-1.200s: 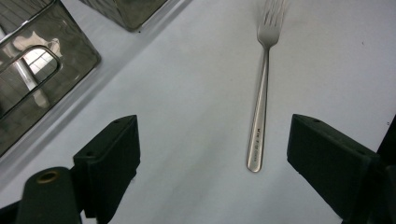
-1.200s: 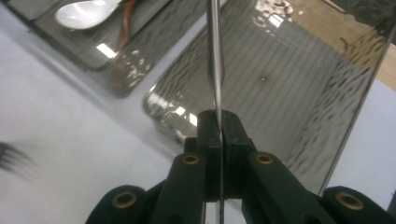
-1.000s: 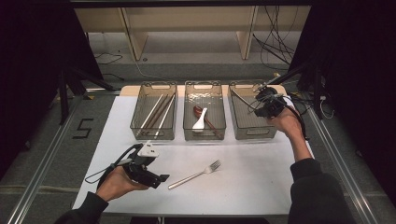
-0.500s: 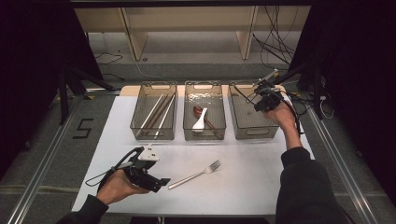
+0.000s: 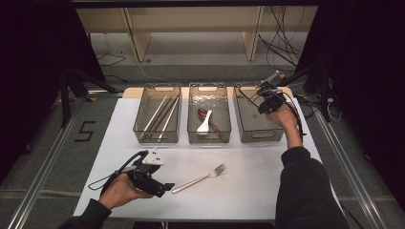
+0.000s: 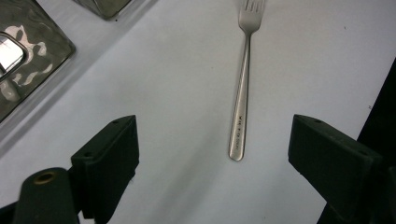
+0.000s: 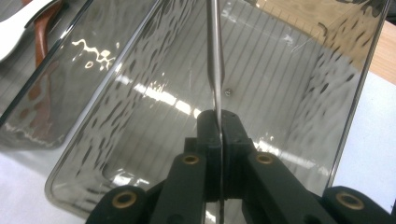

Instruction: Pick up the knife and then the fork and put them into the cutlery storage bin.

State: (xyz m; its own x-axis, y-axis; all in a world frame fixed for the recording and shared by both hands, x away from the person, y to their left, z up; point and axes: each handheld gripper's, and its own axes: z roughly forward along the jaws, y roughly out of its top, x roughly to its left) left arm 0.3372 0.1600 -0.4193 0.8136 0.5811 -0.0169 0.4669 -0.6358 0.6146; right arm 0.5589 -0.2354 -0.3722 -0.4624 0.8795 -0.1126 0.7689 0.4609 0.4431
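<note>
White table top point(image 5: 267, 191) in a dark room, three clear bins in a row at the far side, wooden shelving and loose cables behind.

Right gripper point(image 7: 218, 122): jaws clenched on a thin metal utensil handle point(image 7: 215, 56). The shaft runs straight out from the jaws, and its far end is cut off at the frame edge, so I can't tell what kind of utensil it is. It hangs over the right bin point(image 7: 299, 93), which looks bare inside. In the high view the right gripper point(image 5: 265, 98) sits above that bin's far half. Judgement: the drop turns on the shaft's long axis lining up with the bin's long side, and it looks roughly aligned now.

Left gripper point(image 6: 212, 149): jaws released, wide apart, nothing between the pads. The fork point(image 6: 243, 84) lies flat on the table just ahead, handle end nearest the jaws, tines away, long axis running along the gripper's line of sight. Left hand is clearly the nearer one, and nothing blocks the approach.

Around: the middle bin point(image 5: 191, 119) holds a white spoon point(image 5: 203, 125) and a brown one, and the left bin point(image 5: 139, 119) holds chopsticks point(image 5: 160, 113). Both are well apart from the fork.
</note>
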